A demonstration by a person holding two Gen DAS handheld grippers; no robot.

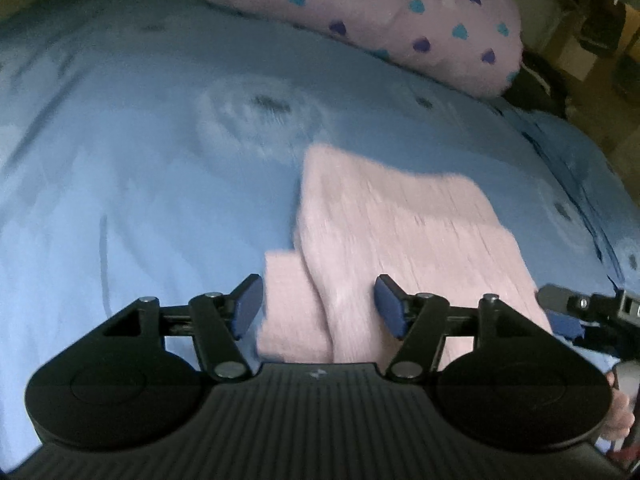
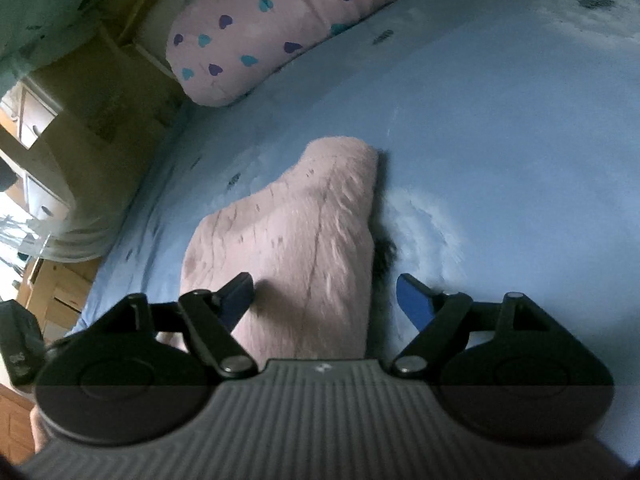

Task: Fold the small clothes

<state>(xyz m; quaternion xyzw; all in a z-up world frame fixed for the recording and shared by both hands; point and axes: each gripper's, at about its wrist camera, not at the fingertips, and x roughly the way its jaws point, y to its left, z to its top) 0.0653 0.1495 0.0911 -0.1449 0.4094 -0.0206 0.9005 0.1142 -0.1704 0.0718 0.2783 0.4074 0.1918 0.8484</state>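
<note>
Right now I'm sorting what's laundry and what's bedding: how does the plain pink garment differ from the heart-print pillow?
The pink garment is plain and fuzzy; the pillow carries purple and teal hearts. The garment lies flat and layered close to the open left gripper and open right gripper; the pillow is plump and rests at the far edge of the blue bedsheet. Both are pale pink and lie on that sheet.
</note>
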